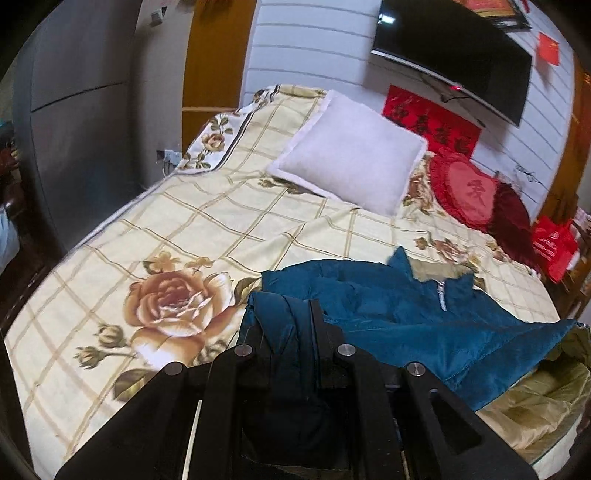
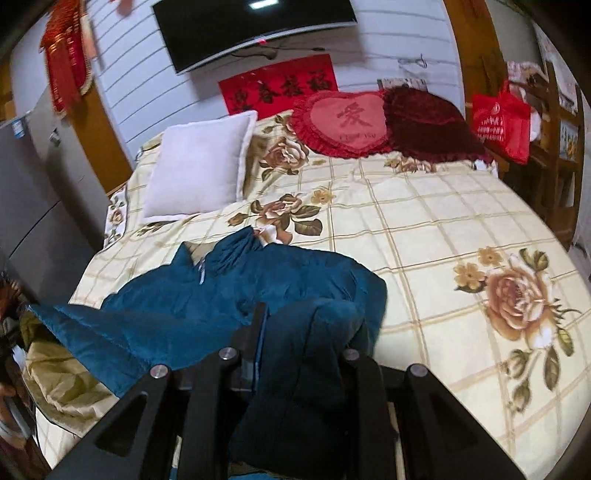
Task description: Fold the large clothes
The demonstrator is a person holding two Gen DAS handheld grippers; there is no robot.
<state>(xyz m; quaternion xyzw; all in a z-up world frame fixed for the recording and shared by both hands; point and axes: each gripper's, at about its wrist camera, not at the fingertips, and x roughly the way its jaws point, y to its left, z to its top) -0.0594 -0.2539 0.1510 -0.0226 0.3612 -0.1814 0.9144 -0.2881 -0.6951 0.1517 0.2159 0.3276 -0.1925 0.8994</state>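
Left wrist view: my left gripper (image 1: 291,325) jaws pinch a bunched edge of the teal jacket (image 1: 406,310); my right gripper (image 2: 306,332) clamps another edge. It lies crumpled on the near bed (image 1: 147,229). I judge spreading precedes folding.

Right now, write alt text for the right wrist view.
The right gripper is shut on a bunched fold of a teal jacket spread over a floral checked bedspread. Behind it lie a white pillow and a red heart cushion, below a wall-mounted TV.
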